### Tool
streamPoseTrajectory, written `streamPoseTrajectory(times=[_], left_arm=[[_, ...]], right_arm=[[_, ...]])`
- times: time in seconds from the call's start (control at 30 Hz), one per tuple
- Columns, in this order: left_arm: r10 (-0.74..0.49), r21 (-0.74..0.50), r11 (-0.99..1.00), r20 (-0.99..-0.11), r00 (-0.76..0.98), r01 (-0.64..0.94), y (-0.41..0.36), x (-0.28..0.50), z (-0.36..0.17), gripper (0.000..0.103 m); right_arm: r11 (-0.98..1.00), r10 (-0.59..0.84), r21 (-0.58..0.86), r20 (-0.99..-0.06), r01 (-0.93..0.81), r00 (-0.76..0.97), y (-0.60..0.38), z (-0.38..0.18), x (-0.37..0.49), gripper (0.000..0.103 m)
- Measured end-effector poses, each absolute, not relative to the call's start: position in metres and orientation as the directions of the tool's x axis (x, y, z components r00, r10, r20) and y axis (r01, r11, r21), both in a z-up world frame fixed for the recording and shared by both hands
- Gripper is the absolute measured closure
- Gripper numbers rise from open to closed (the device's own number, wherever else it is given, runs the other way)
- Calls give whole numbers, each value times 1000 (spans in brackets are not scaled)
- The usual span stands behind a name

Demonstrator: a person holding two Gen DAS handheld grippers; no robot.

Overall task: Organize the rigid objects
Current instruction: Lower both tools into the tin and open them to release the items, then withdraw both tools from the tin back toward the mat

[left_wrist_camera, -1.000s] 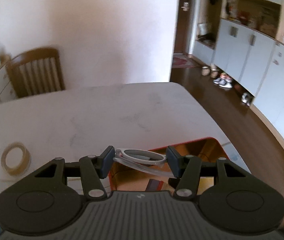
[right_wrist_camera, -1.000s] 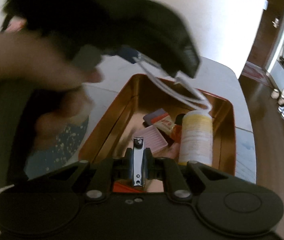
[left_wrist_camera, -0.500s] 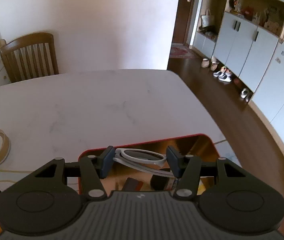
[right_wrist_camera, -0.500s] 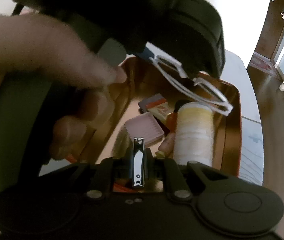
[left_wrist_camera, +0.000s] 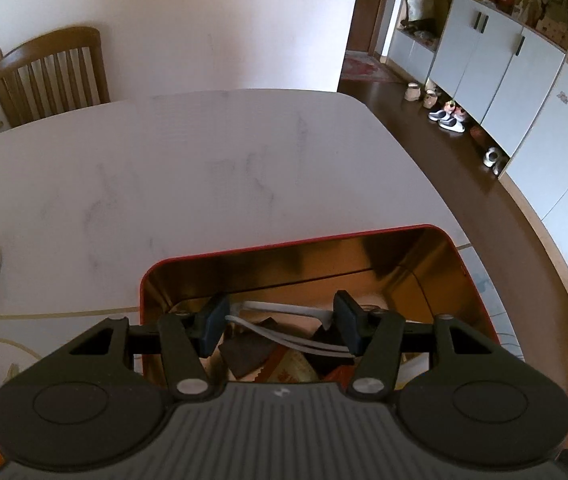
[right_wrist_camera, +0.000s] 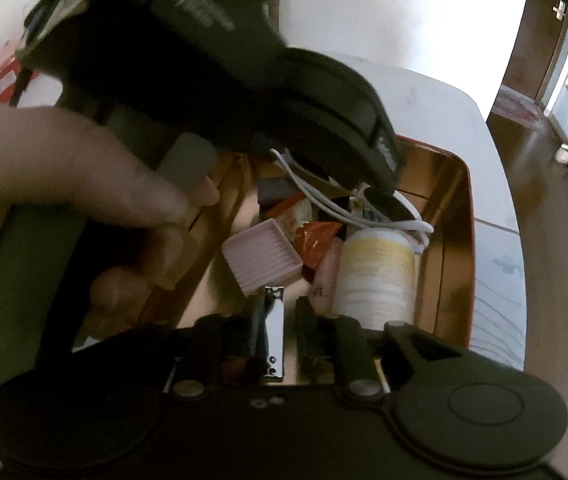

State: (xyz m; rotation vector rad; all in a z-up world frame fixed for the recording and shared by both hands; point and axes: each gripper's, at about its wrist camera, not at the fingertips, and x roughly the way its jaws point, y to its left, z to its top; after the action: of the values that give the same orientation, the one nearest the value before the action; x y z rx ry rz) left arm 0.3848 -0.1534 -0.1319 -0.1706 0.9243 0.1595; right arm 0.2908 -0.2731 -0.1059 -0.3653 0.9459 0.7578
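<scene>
The left gripper [left_wrist_camera: 279,322] clamps a pair of white plastic-framed glasses [left_wrist_camera: 284,316] between its pads, low inside the red-rimmed gold metal tin [left_wrist_camera: 284,246] near the white marble table's [left_wrist_camera: 203,160] right edge. The right gripper [right_wrist_camera: 277,332] has just been opening; the chrome nail clipper [right_wrist_camera: 273,332] stands between its parted jaws over the tin's near end, beside a pale yellow-white cylindrical bottle [right_wrist_camera: 376,276] and a pink ribbed square box [right_wrist_camera: 261,258].
</scene>
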Motion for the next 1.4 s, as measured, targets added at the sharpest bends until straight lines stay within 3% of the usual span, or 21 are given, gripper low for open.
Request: streamPoseTrajectory(times=[1.0, 1.4], left_arm=[[-17, -76, 996, -685, 728, -49, -141, 306, -68, 40], [-18, -81, 996, -655, 755, -47, -100, 250, -47, 30]], right_arm=[[769, 461, 80, -757, -634, 464, -293, -69, 275, 50], [790, 471, 80, -715, -608, 516, -278, -50, 248, 31]])
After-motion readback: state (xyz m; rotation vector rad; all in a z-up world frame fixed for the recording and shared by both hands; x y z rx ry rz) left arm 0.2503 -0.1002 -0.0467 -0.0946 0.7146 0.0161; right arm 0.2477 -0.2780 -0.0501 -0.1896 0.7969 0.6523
